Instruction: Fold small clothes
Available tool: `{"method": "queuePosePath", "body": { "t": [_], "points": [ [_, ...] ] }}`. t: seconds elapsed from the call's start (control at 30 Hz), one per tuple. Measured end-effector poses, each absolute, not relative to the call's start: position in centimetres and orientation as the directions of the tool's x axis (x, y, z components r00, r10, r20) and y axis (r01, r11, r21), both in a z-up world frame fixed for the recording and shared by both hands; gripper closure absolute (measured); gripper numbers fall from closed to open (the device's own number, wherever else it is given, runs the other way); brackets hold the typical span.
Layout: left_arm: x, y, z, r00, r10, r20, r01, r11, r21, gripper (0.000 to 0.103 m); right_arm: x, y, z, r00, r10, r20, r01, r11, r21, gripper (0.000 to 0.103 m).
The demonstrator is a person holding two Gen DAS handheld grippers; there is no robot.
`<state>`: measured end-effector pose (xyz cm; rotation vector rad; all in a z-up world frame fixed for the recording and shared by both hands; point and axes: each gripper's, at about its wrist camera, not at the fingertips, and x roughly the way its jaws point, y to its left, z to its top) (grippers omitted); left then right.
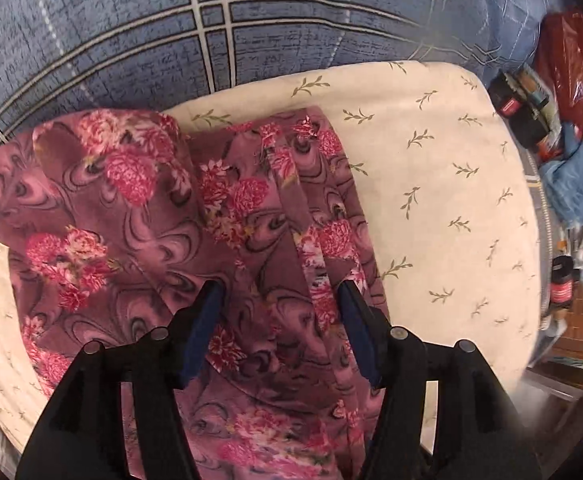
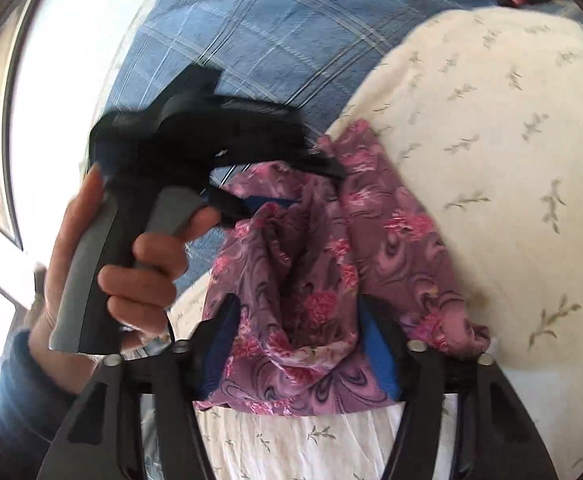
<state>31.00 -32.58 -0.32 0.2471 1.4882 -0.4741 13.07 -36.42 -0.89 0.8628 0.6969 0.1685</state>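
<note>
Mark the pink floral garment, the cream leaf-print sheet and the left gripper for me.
Pink floral garment (image 1: 139, 216), left wrist view, flat middle.
Cream leaf-print sheet (image 1: 443, 184), left wrist view, bare area.
Left gripper (image 2: 279, 184), right wrist view, fingertips at cloth.

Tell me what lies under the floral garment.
Under the garment lies a cream leaf-print cloth, itself on a blue plaid sheet. Whatever is directly beneath the garment is covered.

garment (image 1: 139, 216): thin floral cloth, perhaps silky | tool (image 1: 279, 300): matt plastic

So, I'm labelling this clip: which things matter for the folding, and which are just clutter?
Job: pink floral garment, left gripper, right gripper, cream leaf-print cushion underneath the garment.
Clutter: red bag, black containers, blue cloth, all beside the cushion.
</note>
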Motion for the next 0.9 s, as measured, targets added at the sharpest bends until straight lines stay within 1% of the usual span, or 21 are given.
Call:
{"method": "queuePosePath", "body": {
  "t": [0.03, 0.07, 0.1, 0.17, 0.27, 0.33, 0.37, 0.43, 0.53, 0.57, 0.6, 0.63, 0.67, 0.7, 0.73, 0.8, 0.83, 0.87, 0.9],
  "points": [
    [30.8, -32.5, -0.2, 0.025, -0.152, -0.988, 0.443, 0.887, -0.125, 0.052, 13.3, -36.0, -0.9, 0.761, 0.41, -0.504, 0.128, 0.666, 0.735, 0.068],
    [30.7, -32.4, 0.1, 0.039, -0.169, -0.985, 0.444, 0.886, -0.134, 0.074, 13.6, -35.5, -1.0, 0.747, 0.419, -0.516, 0.117, 0.682, 0.722, 0.087],
    [30.6, -32.3, 0.2, 0.041, -0.178, -0.983, 0.444, 0.885, -0.141, 0.1, 13.8, -35.1, -1.1, 0.737, 0.417, -0.533, 0.114, 0.7, 0.705, 0.093],
    [30.6, -31.7, 0.4, 0.023, -0.223, -0.975, 0.421, 0.886, -0.193, 0.1, 13.6, -35.2, -1.0, 0.75, 0.413, -0.516, 0.11, 0.692, 0.713, 0.093],
    [30.3, -31.4, 1.4, 0.018, -0.3, -0.954, 0.401, 0.876, -0.269, 0.1, 11.7, -37.1, 0.5, 0.814, 0.408, -0.413, 0.082, 0.623, 0.778, 0.094],
    [30.2, -31.2, 1.7, 0.001, -0.347, -0.938, 0.399, 0.86, -0.318, 0.1, 10.0, -38.7, 1.1, 0.851, 0.377, -0.366, 0.086, 0.587, 0.805, 0.095],
    [30.1, -31.3, 1.6, -0.015, -0.374, -0.927, 0.387, 0.853, -0.35, 0.1, 9.5, -39.6, 0.9, 0.858, 0.356, -0.369, 0.109, 0.576, 0.81, 0.095],
    [30.1, -31.2, 1.5, -0.037, -0.415, -0.909, 0.356, 0.844, -0.4, 0.1, 9.4, -40.9, -0.8, 0.836, 0.346, -0.425, 0.192, 0.542, 0.818, 0.095],
    [30.0, -29.1, 2.9, -0.012, -0.504, -0.863, 0.311, 0.819, -0.483, 0.098, 10.7, -41.2, -4.0, 0.771, 0.412, -0.485, 0.275, 0.471, 0.838, 0.094],
    [30.0, -27.9, 3.6, 0.018, -0.523, -0.852, 0.309, 0.813, -0.493, 0.094, 10.9, -40.9, -4.4, 0.76, 0.419, -0.497, 0.287, 0.47, 0.835, 0.092],
    [30.3, -27.1, 4.1, 0.052, -0.527, -0.848, 0.307, 0.817, -0.489, 0.085, 10.8, -40.9, -4.1, 0.763, 0.415, -0.495, 0.284, 0.473, 0.834, 0.089],
    [30.9, -25.6, 4.8, 0.091, -0.525, -0.846, 0.302, 0.824, -0.479, 0.078, 10.7, -40.9, -3.8, 0.768, 0.402, -0.498, 0.287, 0.479, 0.83, 0.089],
    [31.1, -23.3, 5.5, 0.157, -0.508, -0.847, 0.288, 0.844, -0.453, 0.06, 10.3, -41.1, -3.0, 0.778, 0.366, -0.51, 0.302, 0.493, 0.816, 0.088],
    [31.2, -22.0, 5.8, 0.202, -0.489, -0.849, 0.272, 0.86, -0.431, 0.048, 9.5, -41.5, -2.0, 0.802, 0.31, -0.511, 0.315, 0.508, 0.802, 0.088],
    [31.2, -19.8, 6.2, 0.254, -0.465, -0.848, 0.252, 0.878, -0.406, 0.047, 8.8, -41.8, -1.1, 0.831, 0.266, -0.488, 0.305, 0.515, 0.801, 0.088],
    [31.2, -16.5, 6.0, 0.298, -0.448, -0.843, 0.227, 0.891, -0.394, 0.047, 7.9, -42.3, 1.0, 0.894, 0.209, -0.396, 0.242, 0.519, 0.82, 0.085],
    [31.3, -14.9, 5.4, 0.299, -0.445, -0.844, 0.203, 0.894, -0.4, 0.047, 8.6, -42.4, 2.5, 0.911, 0.222, -0.348, 0.181, 0.543, 0.82, 0.076],
    [31.5, -13.3, 4.3, 0.284, -0.449, -0.847, 0.164, 0.893, -0.419, 0.047, 9.9, -42.3, 3.4, 0.909, 0.255, -0.33, 0.133, 0.572, 0.81, 0.063],
    [31.4, -12.7, 3.5, 0.268, -0.462, -0.846, 0.139, 0.887, -0.44, 0.047, 11.7, -42.1, 4.0, 0.897, 0.299, -0.326, 0.093, 0.593, 0.8, 0.056]
  ]
}}
